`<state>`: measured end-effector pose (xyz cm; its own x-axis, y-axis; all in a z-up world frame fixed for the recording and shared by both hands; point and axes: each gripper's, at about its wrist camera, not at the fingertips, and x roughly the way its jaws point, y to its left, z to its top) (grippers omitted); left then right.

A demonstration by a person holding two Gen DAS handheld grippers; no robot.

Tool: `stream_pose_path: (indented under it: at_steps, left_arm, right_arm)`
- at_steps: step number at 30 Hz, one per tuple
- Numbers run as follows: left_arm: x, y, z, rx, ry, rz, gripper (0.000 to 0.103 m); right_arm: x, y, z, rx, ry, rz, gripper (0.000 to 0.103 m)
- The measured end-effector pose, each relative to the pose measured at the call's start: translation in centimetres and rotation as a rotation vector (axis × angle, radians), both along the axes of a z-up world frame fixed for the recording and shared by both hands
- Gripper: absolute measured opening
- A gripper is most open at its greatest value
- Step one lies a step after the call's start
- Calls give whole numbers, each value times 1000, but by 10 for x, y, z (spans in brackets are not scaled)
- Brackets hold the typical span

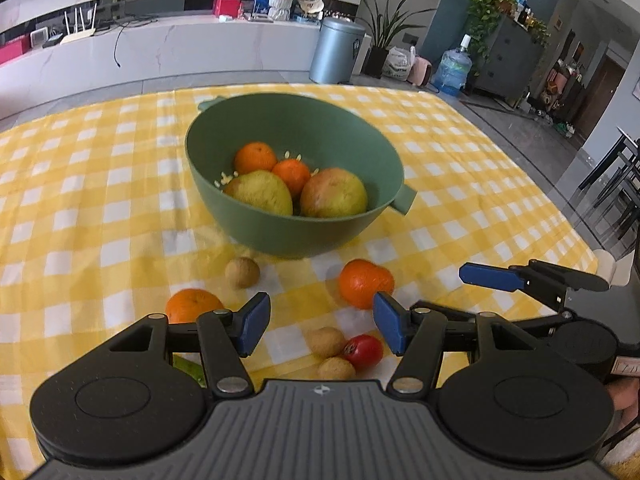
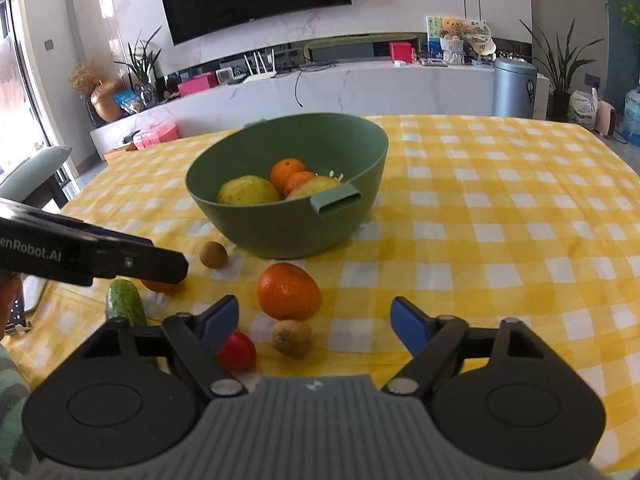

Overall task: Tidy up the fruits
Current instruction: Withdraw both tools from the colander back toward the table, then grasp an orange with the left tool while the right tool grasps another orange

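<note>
A green bowl (image 1: 360,136) (image 2: 360,148) on the yellow checked cloth holds two oranges (image 1: 255,157) and two yellow-green fruits (image 1: 333,193). On the cloth in front of it lie an orange (image 1: 365,283) (image 2: 288,290), a second orange (image 1: 193,305), a red tomato (image 1: 364,351) (image 2: 237,351), several small brown fruits (image 1: 242,272) (image 2: 291,337) and a cucumber (image 2: 125,303). My left gripper (image 1: 320,326) is open and empty above the tomato. My right gripper (image 2: 314,322) is open and empty just short of the near orange.
The right gripper shows at the right edge of the left wrist view (image 1: 532,276). The left gripper's finger crosses the left of the right wrist view (image 2: 92,256). The table's edge (image 1: 576,232) runs along the right. A white counter and a grey bin (image 2: 514,88) stand beyond.
</note>
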<state>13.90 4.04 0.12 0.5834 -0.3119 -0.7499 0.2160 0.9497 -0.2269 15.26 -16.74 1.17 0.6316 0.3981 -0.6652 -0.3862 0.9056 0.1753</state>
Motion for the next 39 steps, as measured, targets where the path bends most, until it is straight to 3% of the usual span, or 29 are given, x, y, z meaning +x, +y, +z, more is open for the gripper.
stream_pose_path:
  at_steps: [7,10,18,23,39]
  left_arm:
    - [3,0,-11,22,28,8,69]
    - [2,3,-8,51,0,26,69]
    - [6,27,-3,95,-31,134,70]
    - [17,33,-12,161,7,159,70]
    - [26,14,-31,293,58,85,70]
  right_arm:
    - [6,1,-5,5,37,-6,70]
    - [10,3,-8,35,50,-1,61]
    - [28,7,-18,147,119,-7,61]
    - [36,11,-24,180,142,-10,61]
    - [46,21,-36,179,171,3,57]
